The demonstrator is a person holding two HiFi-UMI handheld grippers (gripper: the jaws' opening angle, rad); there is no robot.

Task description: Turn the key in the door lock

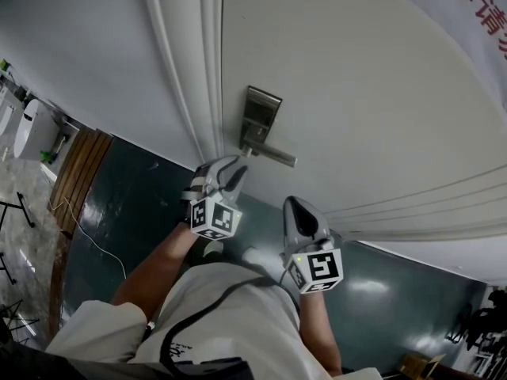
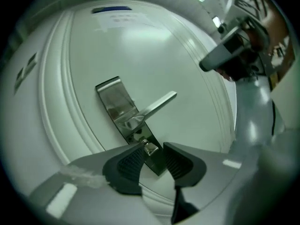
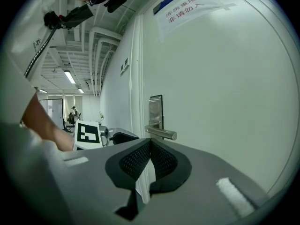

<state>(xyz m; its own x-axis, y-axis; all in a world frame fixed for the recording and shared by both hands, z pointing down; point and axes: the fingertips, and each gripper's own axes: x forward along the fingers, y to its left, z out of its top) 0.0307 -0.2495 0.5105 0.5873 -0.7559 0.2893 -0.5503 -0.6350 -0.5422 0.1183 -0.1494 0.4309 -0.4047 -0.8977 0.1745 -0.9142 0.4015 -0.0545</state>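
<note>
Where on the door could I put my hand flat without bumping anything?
The wide bare door right of the lever, up to the sign, is free. So is the patch above the lock plate. Under the lever it is crowded: the key sits between the left tool's open jaws, and the shut right tool is close by.

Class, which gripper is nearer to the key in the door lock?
Left. The left gripper has its open jaws either side of the key; the right gripper, shut, hangs back from the door.
</note>
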